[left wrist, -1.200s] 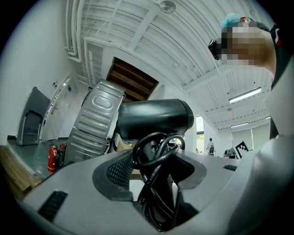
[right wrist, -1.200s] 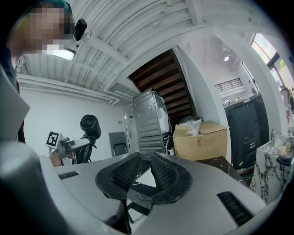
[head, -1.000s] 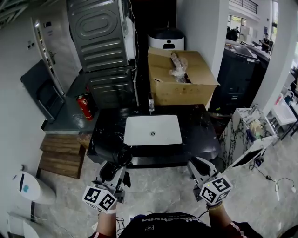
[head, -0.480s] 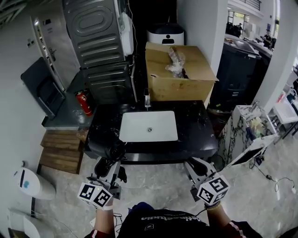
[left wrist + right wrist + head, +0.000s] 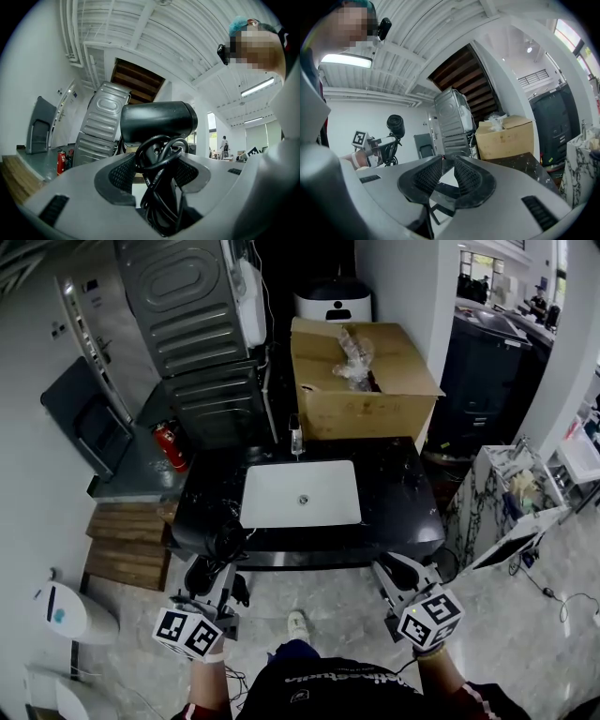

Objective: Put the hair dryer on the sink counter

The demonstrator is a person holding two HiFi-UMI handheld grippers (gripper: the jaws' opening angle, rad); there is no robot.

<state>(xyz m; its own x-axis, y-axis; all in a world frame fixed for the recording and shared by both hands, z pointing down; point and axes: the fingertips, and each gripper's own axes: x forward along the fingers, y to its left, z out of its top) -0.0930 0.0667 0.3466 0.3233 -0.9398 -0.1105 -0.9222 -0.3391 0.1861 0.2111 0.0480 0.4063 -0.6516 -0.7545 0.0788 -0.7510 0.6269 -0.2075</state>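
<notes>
A black hair dryer (image 5: 225,542) with its cord wound round the handle sits in my left gripper (image 5: 217,570), which is shut on the handle. In the left gripper view the hair dryer (image 5: 157,121) stands upright between the pads (image 5: 123,172), barrel on top. It hangs at the front left edge of the black sink counter (image 5: 398,507), beside the white basin (image 5: 300,493). My right gripper (image 5: 394,573) is low in front of the counter's right part. The right gripper (image 5: 448,161) has its jaws a narrow gap apart with nothing between them.
A cardboard box (image 5: 361,381) stands behind the counter, with a faucet (image 5: 294,439) at the basin's back edge. Grey metal appliances (image 5: 192,343) and a red fire extinguisher (image 5: 172,448) are at the back left. Wooden steps (image 5: 127,545) lie left, a marble-patterned stand (image 5: 511,498) right.
The hair dryer and both grippers have drifted slightly left and down in the head view. The left grip is unchanged. A shoe now shows on the floor below the counter.
</notes>
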